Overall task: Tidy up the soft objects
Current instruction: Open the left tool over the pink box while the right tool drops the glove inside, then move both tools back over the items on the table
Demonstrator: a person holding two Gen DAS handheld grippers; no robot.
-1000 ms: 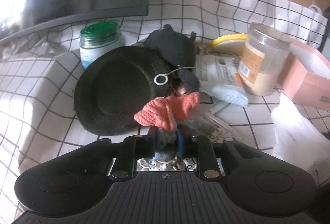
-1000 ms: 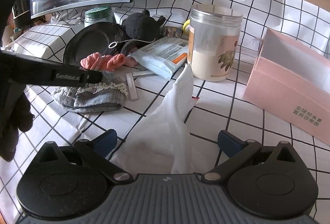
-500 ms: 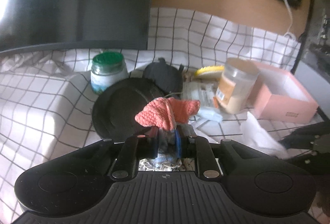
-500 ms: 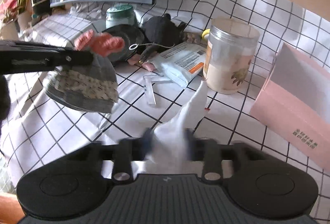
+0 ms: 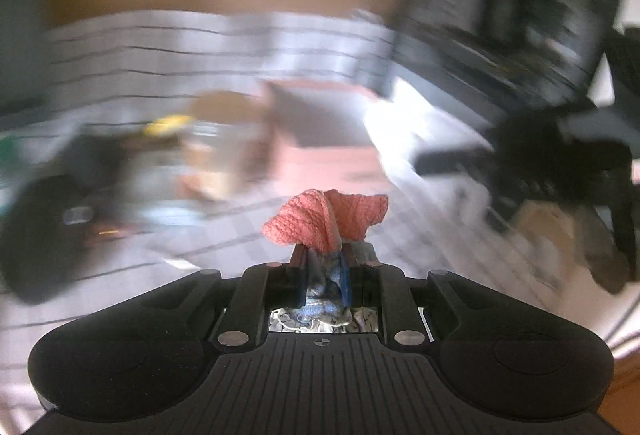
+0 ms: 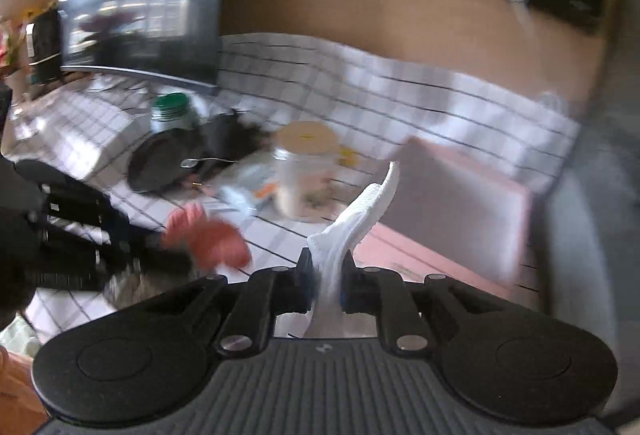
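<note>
The coral knit piece [image 5: 326, 221] and grey cloth sit clenched in my left gripper [image 5: 325, 263], the white sock [image 6: 354, 223] is pinched in my right gripper [image 6: 326, 275], both above the checked bench [image 6: 360, 95] near the pink box [image 6: 452, 203].

My left hand-held gripper [image 5: 325, 267] is clamped on a bundle of cloth [image 5: 326, 221], jaws nearly together, angled downward. My right hand-held gripper [image 6: 326, 275] is pinched on a white cloth [image 6: 354, 223] that sticks up between its fingers (also angled down). From the right wrist view, the left one shows blurred at the left edge.
</note>
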